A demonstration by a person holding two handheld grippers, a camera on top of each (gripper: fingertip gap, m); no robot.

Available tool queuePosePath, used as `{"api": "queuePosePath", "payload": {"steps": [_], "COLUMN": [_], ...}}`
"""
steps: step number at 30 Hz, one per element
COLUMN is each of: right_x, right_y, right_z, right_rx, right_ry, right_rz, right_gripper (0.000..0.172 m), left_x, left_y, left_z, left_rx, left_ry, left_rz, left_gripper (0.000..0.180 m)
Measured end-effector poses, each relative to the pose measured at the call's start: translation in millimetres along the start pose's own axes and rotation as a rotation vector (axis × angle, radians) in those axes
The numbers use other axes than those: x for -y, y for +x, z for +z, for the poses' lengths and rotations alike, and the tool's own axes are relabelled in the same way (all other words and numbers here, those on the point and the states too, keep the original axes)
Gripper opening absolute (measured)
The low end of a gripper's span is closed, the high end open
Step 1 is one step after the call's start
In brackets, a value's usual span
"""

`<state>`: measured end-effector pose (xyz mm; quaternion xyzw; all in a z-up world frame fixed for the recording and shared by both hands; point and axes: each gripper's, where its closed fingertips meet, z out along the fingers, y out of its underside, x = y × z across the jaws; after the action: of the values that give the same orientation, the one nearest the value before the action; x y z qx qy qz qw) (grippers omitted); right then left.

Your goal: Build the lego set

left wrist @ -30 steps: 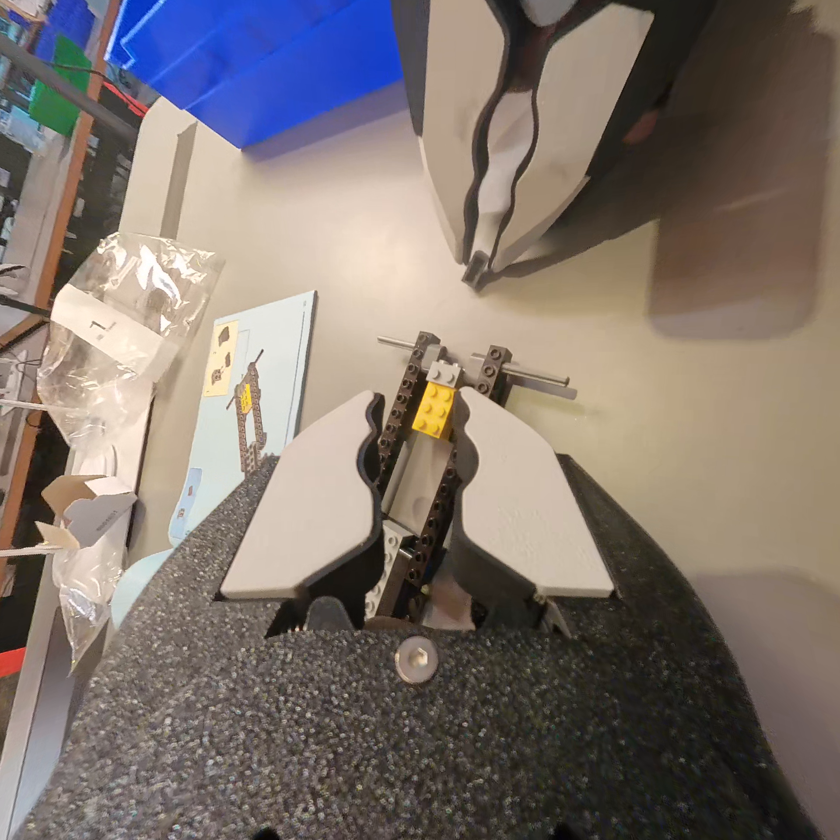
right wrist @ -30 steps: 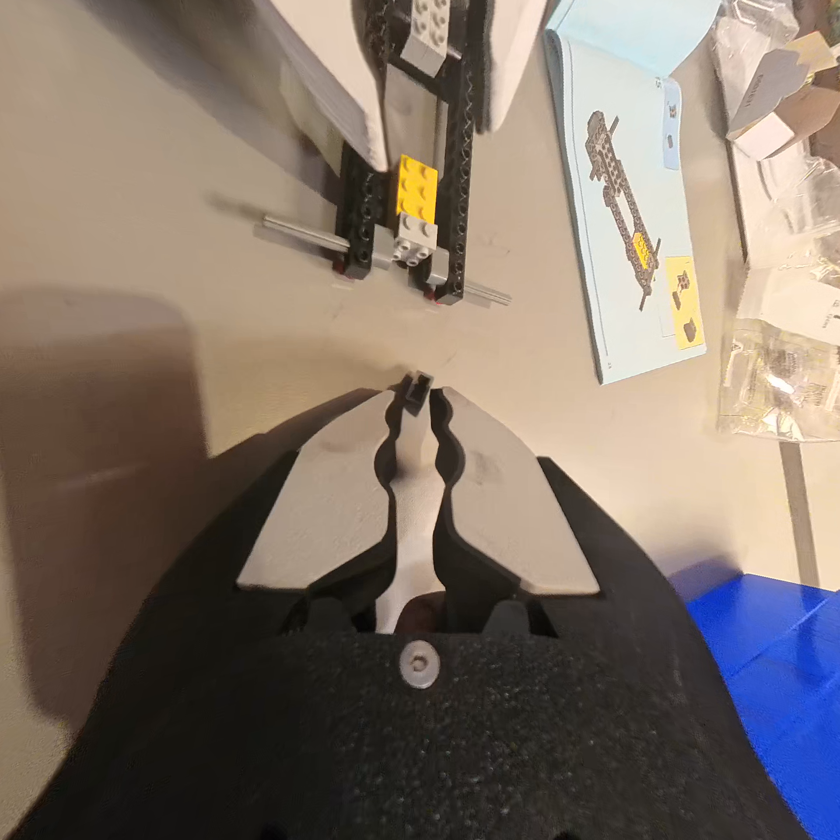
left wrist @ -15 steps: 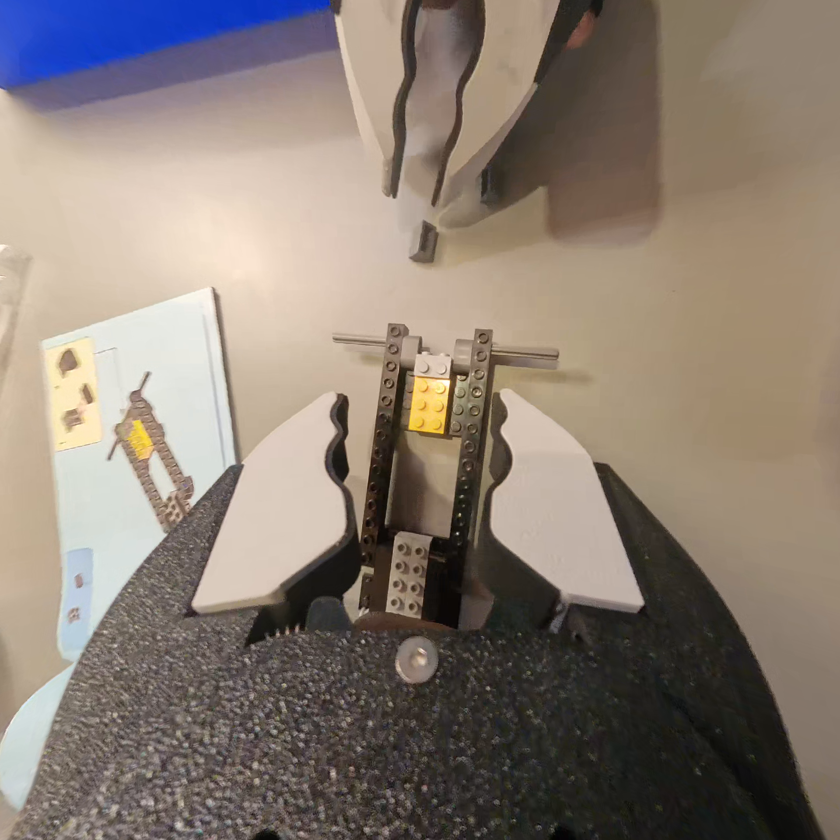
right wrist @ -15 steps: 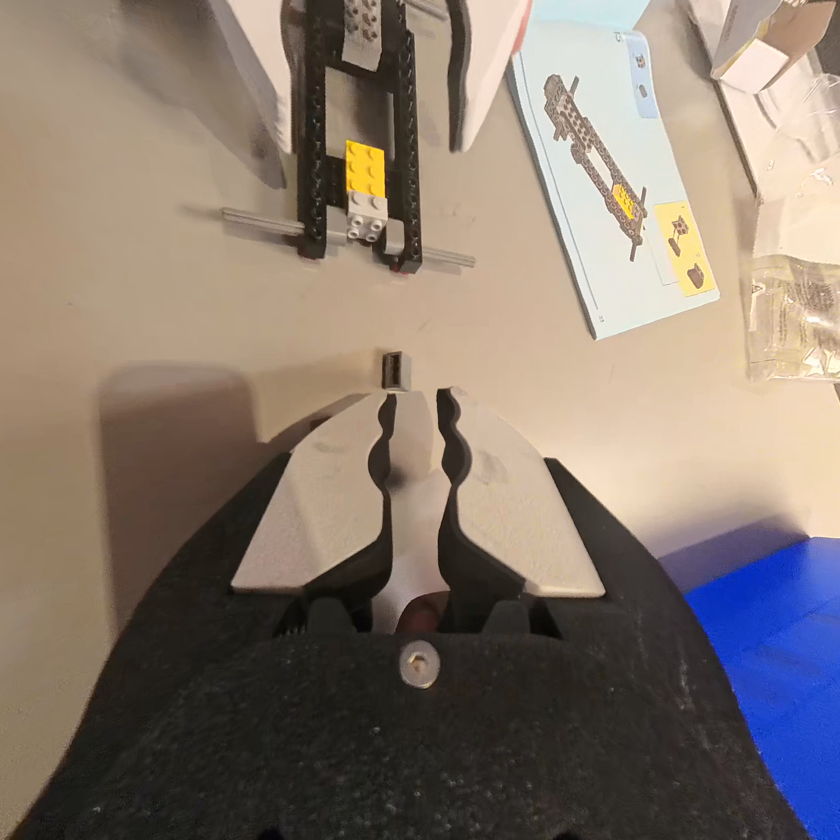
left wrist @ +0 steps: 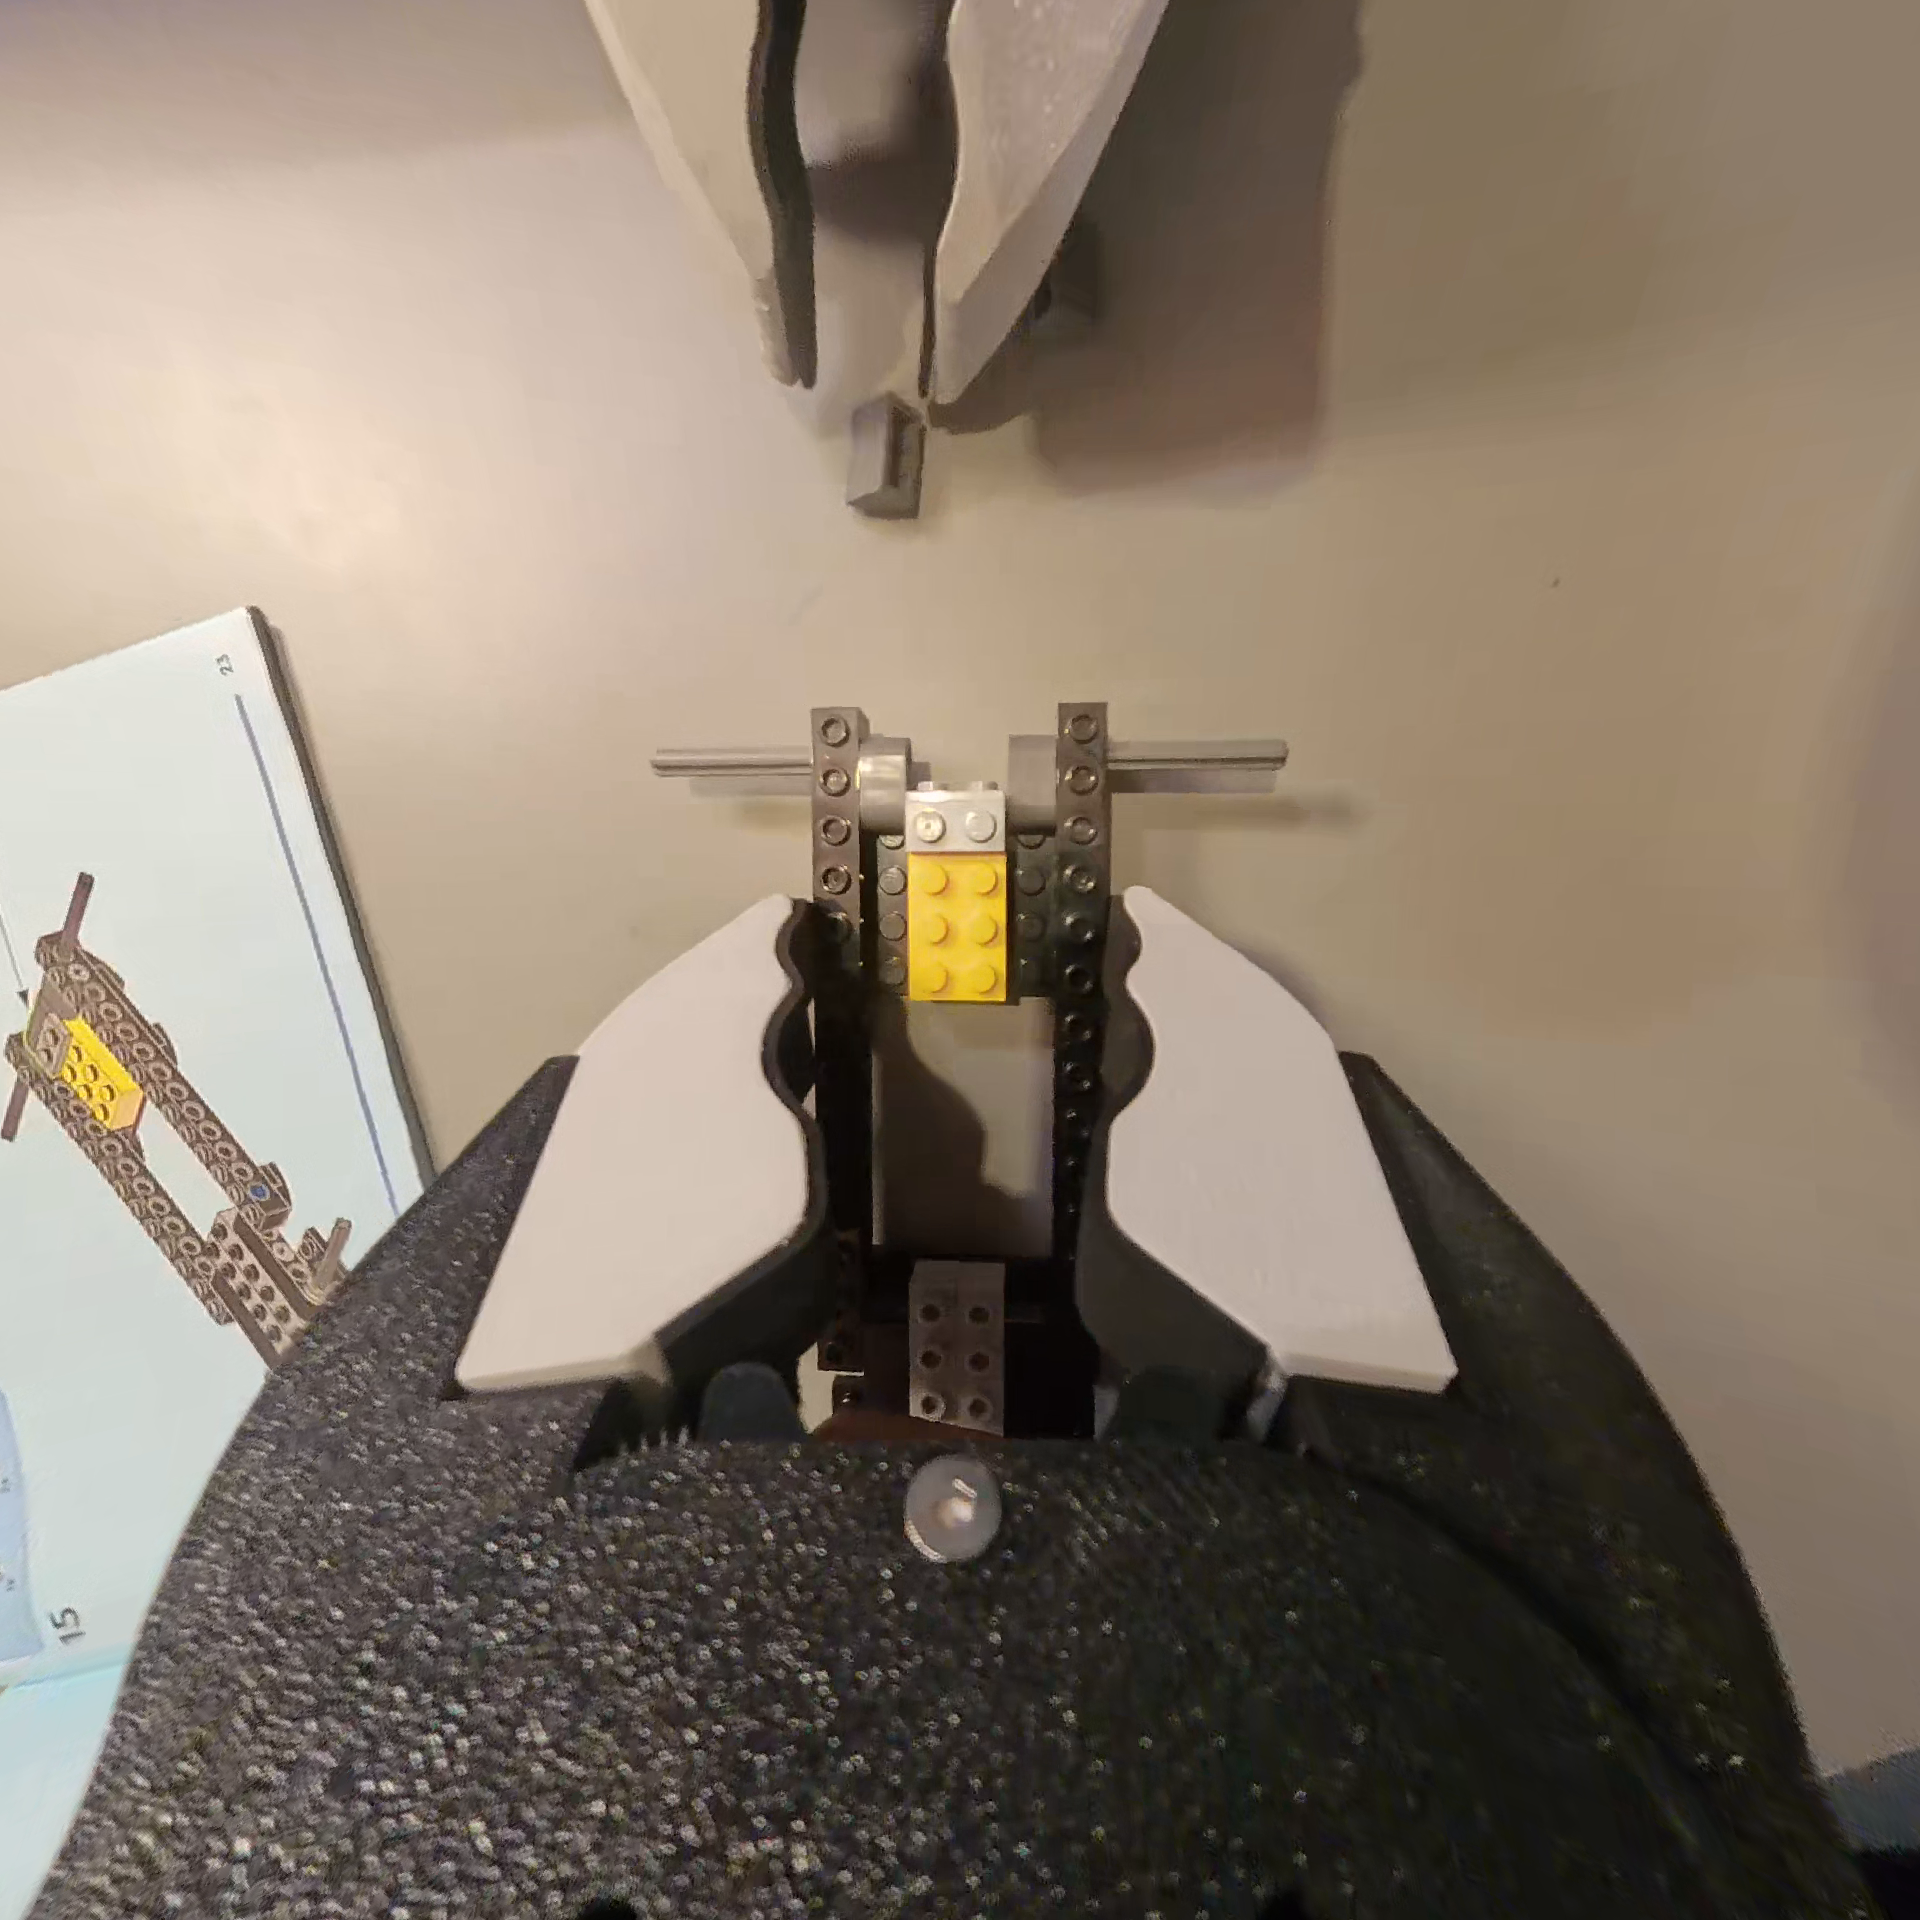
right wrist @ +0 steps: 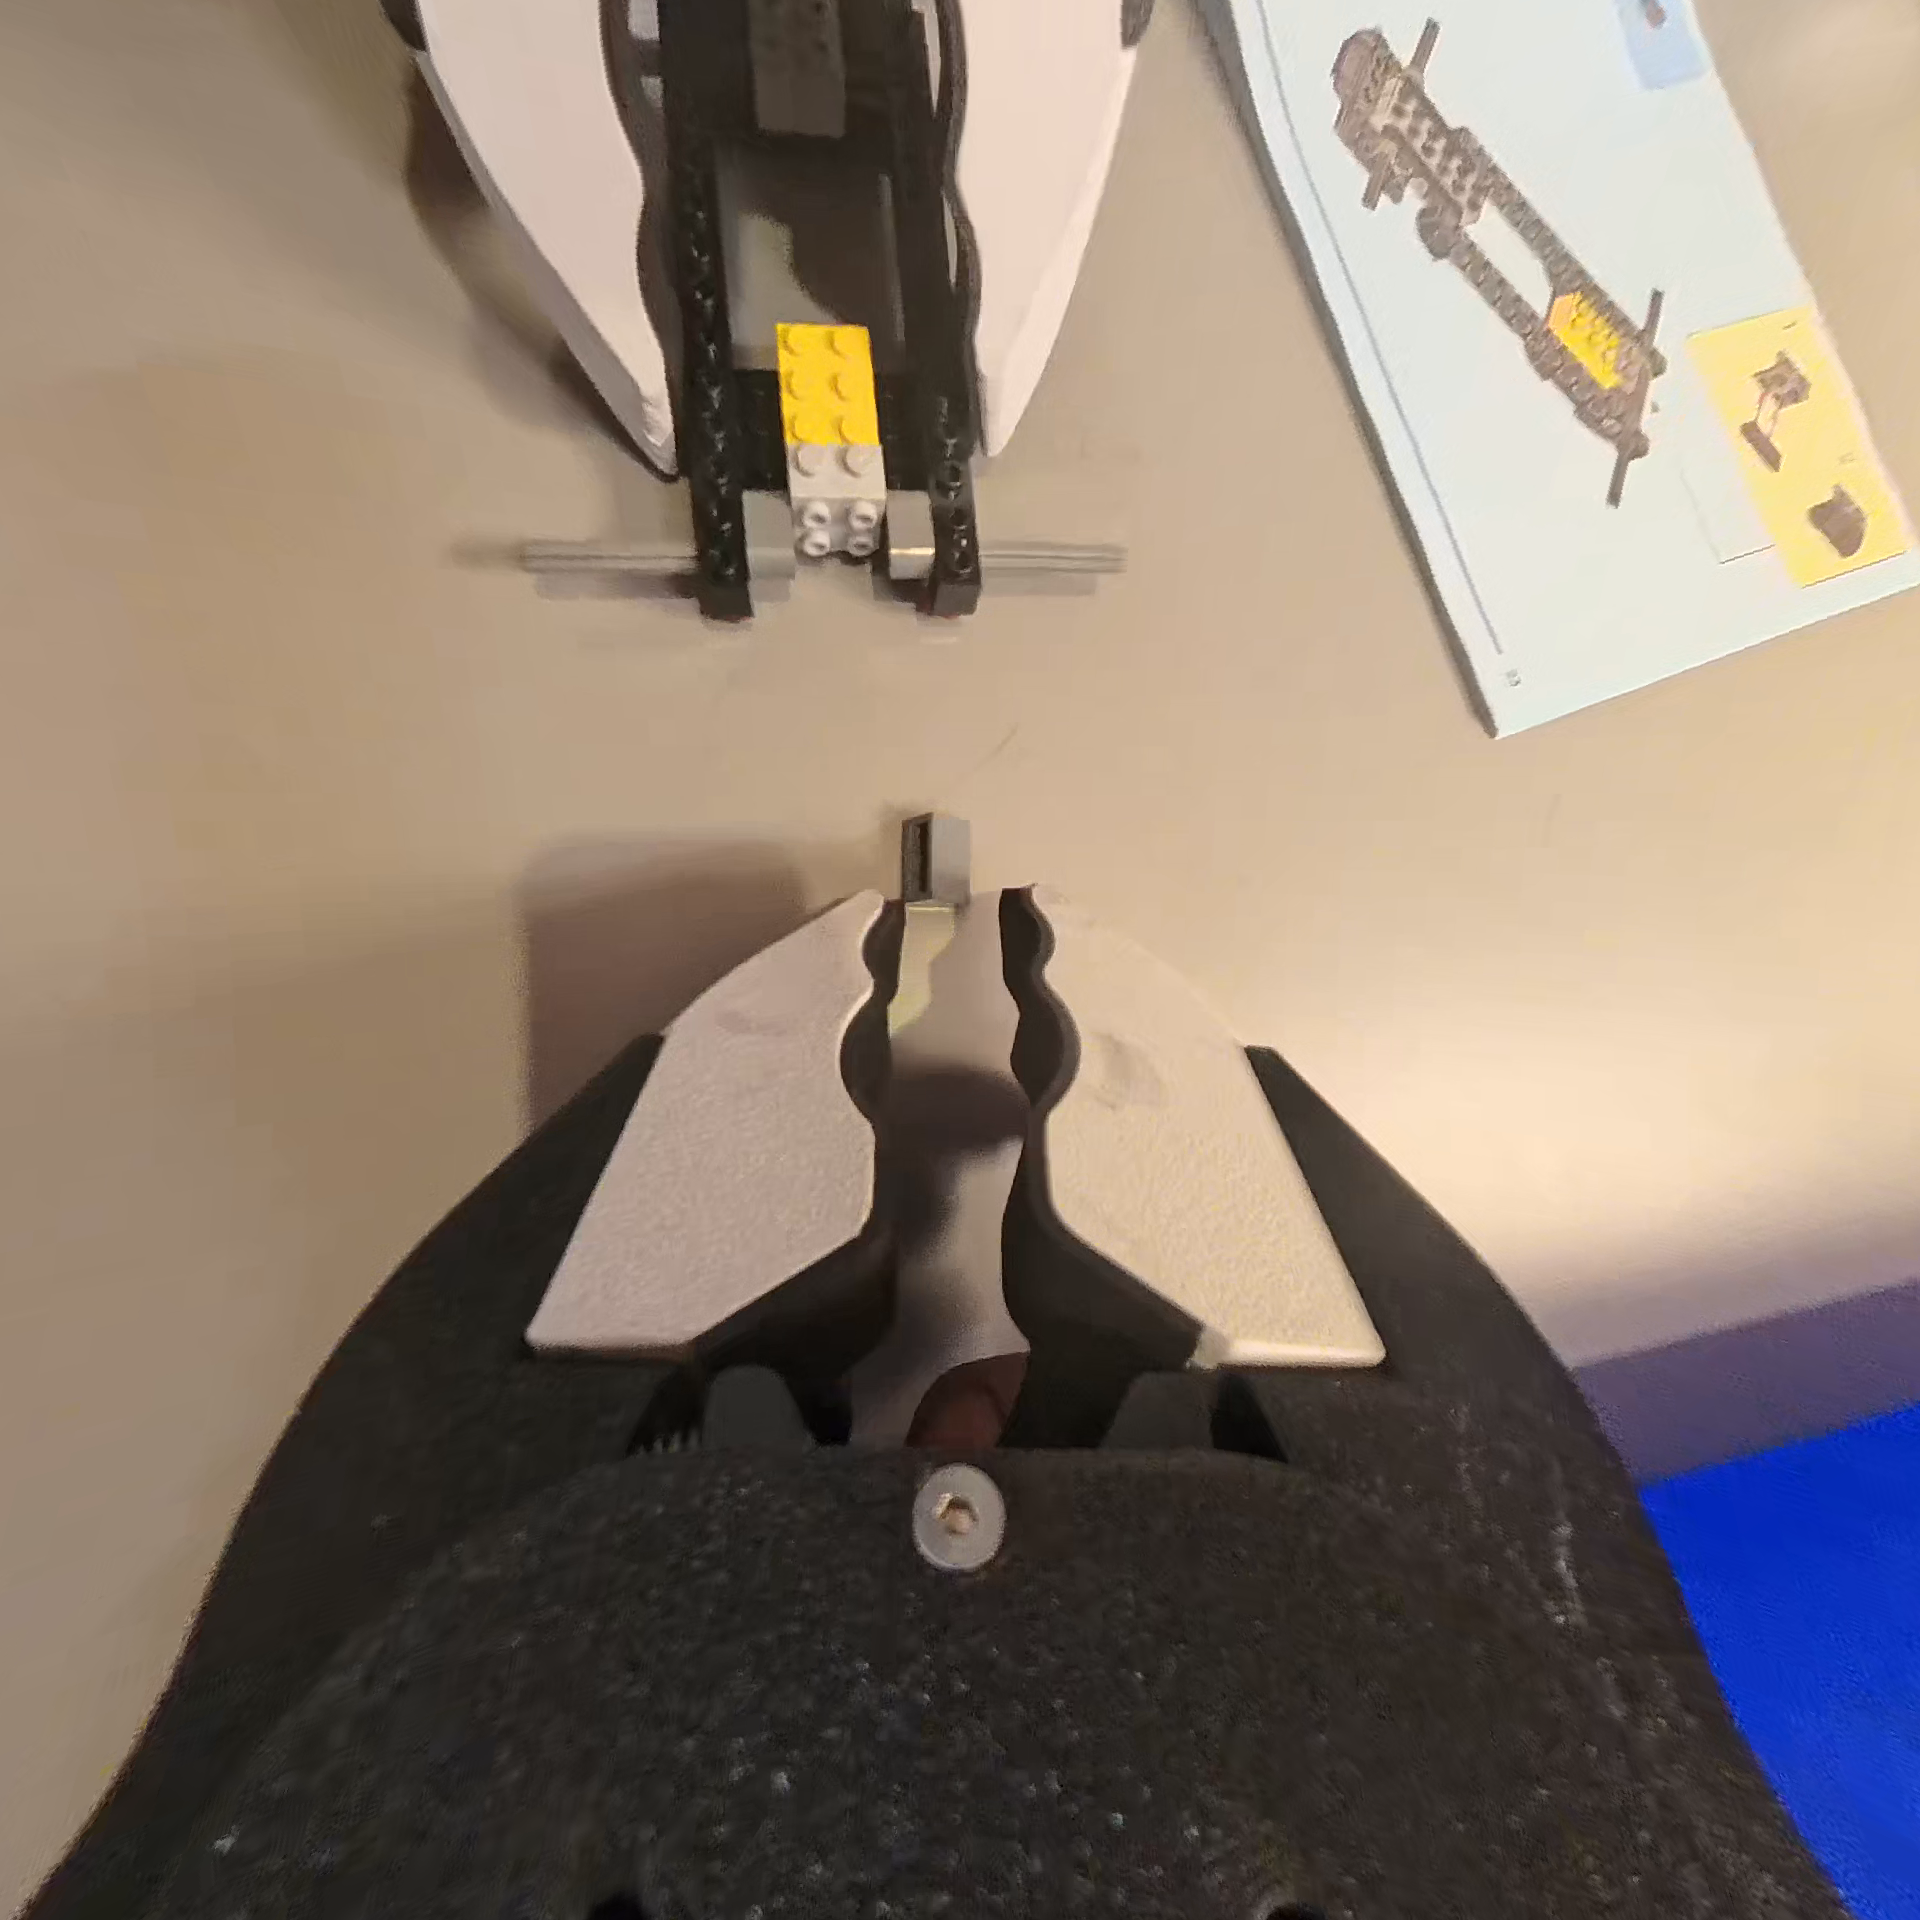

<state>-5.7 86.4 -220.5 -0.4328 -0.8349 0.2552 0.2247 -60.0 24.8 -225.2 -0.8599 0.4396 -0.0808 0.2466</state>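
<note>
Left gripper (left wrist: 961,899) astride the black brick frame (left wrist: 1081,790) on the tabletop (left wrist: 1558,623), squeeze impossible to tell; right gripper (right wrist: 948,899) released, tips just short of a small grey piece (right wrist: 940,857) lying loose, booklet (right wrist: 1299,343) well apart at far right.

Warm, fairly dim indoor light falls from above onto the beige worktop (left wrist: 1558,623), which looks yellowish. The right gripper (right wrist: 951,904) throws a broad, soft-edged shadow to its left in its own view. Both wide-angle views bend straight lines near the edges, as on the instruction booklet (right wrist: 1558,364). The black foam gripper bodies in the foreground are soft and grainy. No strong glare shows.
</note>
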Motion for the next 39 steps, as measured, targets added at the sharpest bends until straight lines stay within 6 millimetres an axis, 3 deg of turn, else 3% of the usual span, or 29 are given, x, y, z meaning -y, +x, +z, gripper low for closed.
{"api": "queuePosePath", "payload": {"steps": [9, 16, 39], "right_x": [13.5, 5.4, 31.8], "right_y": [-33.6, -11.9, -26.6], "right_z": [7.6, 5.5, 25.5], "right_rx": [0.121, 0.021, 0.122], "right_ry": [0.007, 0.003, 0.052], "right_rz": [0.021, 0.056, 0.008], "right_gripper": [0.019, 0.022, 0.013], "left_x": [-3.1, 1.6, 8.4], "left_y": [6.1, 12.5, 14.4], "left_z": [-5.6, -14.5, -1.2], "left_rx": [0.129, 0.169, 0.145], "left_ry": [0.043, 0.1, 0.122], "left_rz": [-0.131, -0.119, -0.057], "left_gripper": [0.053, 0.053, 0.053]}}
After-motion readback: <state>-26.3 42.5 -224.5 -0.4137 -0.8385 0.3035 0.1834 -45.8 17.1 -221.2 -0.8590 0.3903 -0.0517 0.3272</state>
